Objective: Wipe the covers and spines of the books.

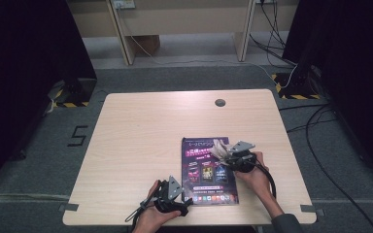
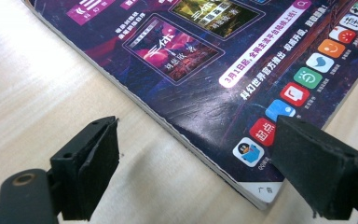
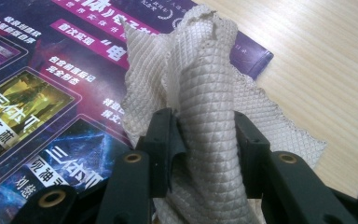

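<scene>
lying flat under cloth: magazine

Most readable stuff I get is on the magazine cover, all Chinese. In the left gripper view a white pill-shaped banner reads "3月1日起,全网主流平台陆续上线", and below it "科幻世界官方推出" starts a line I can't finish. A framed poster says "三体", a red app icon says "起点", and the white corner has "广告". In the right gripper view I read "三体" again on a blue poster. On the floor left of the table there's a black "5".
</scene>
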Demonstrator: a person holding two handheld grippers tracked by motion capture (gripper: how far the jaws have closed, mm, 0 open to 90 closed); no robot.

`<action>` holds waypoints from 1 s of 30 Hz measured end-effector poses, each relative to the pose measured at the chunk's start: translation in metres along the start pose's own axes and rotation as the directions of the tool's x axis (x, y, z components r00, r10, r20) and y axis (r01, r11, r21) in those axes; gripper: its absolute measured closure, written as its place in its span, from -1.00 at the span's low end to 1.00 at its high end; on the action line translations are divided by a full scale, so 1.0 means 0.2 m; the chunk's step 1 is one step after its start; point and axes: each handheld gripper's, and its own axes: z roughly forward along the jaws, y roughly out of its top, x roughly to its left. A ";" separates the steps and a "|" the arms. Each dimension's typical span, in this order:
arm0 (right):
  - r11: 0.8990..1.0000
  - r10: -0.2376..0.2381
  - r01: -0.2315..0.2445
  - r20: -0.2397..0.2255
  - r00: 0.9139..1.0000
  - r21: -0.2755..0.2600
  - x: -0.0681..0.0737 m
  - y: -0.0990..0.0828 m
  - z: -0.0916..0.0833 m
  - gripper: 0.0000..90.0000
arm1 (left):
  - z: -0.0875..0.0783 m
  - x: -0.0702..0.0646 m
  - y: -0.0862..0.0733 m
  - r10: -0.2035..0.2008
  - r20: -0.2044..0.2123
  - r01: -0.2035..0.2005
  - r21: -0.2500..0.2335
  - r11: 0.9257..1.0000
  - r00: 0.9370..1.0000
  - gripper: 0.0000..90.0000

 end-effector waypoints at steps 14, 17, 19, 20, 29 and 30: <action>1.000 0.024 -0.024 -0.010 1.000 -0.002 0.04 0.01 0.00 0.47 | -0.03 0.01 -0.03 -0.020 0.029 0.021 -0.023 1.000 0.999 -0.59; 1.000 0.012 -0.012 -0.030 0.999 -0.003 0.07 0.02 0.00 0.47 | -0.06 0.00 -0.05 -0.015 0.038 0.016 -0.023 1.000 0.999 -0.60; 1.000 0.001 -0.001 -0.034 0.999 -0.003 0.09 0.03 0.01 0.47 | -0.08 0.00 -0.05 -0.013 0.038 0.014 -0.022 1.000 0.999 -0.61; 1.000 -0.007 0.007 -0.040 0.999 -0.003 0.10 0.03 0.01 0.47 | -0.09 0.00 -0.06 -0.016 0.038 0.017 -0.028 0.999 0.999 -0.61; 0.998 -0.059 0.058 -0.092 0.994 -0.015 0.23 0.08 0.03 0.47 | -0.15 0.02 -0.10 -0.025 0.027 0.025 -0.020 0.999 0.999 -0.61; 0.998 -0.065 0.064 -0.096 0.993 -0.019 0.24 0.08 0.03 0.47 | -0.16 0.02 -0.10 -0.023 0.029 0.023 -0.020 1.000 0.999 -0.61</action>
